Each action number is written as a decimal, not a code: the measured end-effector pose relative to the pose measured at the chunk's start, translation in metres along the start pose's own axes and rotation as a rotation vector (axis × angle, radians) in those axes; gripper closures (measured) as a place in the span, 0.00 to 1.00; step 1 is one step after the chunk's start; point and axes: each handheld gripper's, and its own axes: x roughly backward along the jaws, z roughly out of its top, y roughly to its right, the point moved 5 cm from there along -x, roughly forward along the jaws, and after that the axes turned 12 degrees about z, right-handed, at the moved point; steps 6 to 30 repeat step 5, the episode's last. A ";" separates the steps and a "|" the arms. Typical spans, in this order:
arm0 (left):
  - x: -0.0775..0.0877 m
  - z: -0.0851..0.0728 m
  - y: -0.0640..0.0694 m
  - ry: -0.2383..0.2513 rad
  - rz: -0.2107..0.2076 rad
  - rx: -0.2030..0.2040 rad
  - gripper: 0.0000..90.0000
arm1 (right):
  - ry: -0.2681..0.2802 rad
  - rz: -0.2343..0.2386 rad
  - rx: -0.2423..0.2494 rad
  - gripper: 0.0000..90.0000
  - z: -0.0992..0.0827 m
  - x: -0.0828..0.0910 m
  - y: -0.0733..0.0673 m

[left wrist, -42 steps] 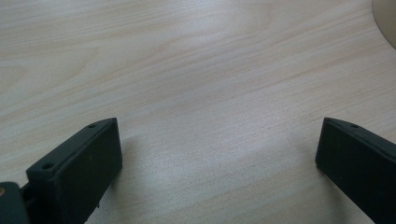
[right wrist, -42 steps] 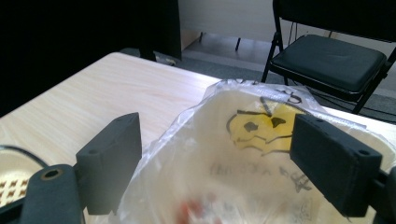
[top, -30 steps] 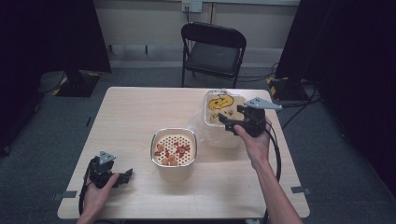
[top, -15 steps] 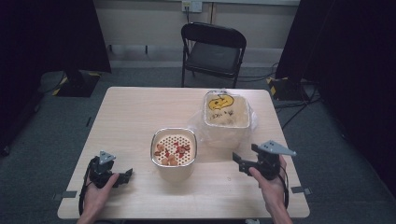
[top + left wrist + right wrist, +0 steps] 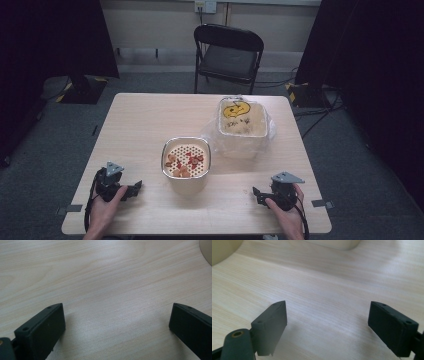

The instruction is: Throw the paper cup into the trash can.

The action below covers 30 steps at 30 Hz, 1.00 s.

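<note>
Light falls from overhead onto the pale tabletop [image 5: 150, 125], which stands out bright while the floor around it is dim and the curtains [image 5: 50, 35] at both sides sink to near black. The high view is soft and a little grainy. The plastic wrap [image 5: 215, 137] around the far tub [image 5: 242, 122] catches a faint sheen. Up close, each hand-held gripper [image 5: 116, 322] throws a soft, blurred shadow on the wood beside its jaws. The grain is crisp mid-picture but smears toward the far edge, and the nearest jaw parts are out of focus.
</note>
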 end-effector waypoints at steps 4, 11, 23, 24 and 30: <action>0.000 0.000 0.000 0.000 -0.001 0.000 0.00 | -0.019 -0.039 0.028 0.15 -0.002 -0.001 -0.002; 0.000 0.000 0.000 0.000 0.001 0.000 0.00 | -0.018 -0.043 0.027 0.15 -0.002 -0.001 -0.002; 0.000 0.000 0.000 0.000 0.001 0.000 0.00 | -0.018 -0.043 0.027 0.15 -0.002 -0.001 -0.002; 0.000 0.000 0.000 0.000 0.001 0.000 0.00 | -0.018 -0.043 0.027 0.15 -0.002 -0.001 -0.002; 0.000 0.000 0.000 0.000 0.001 0.000 0.00 | -0.018 -0.043 0.027 0.15 -0.002 -0.001 -0.002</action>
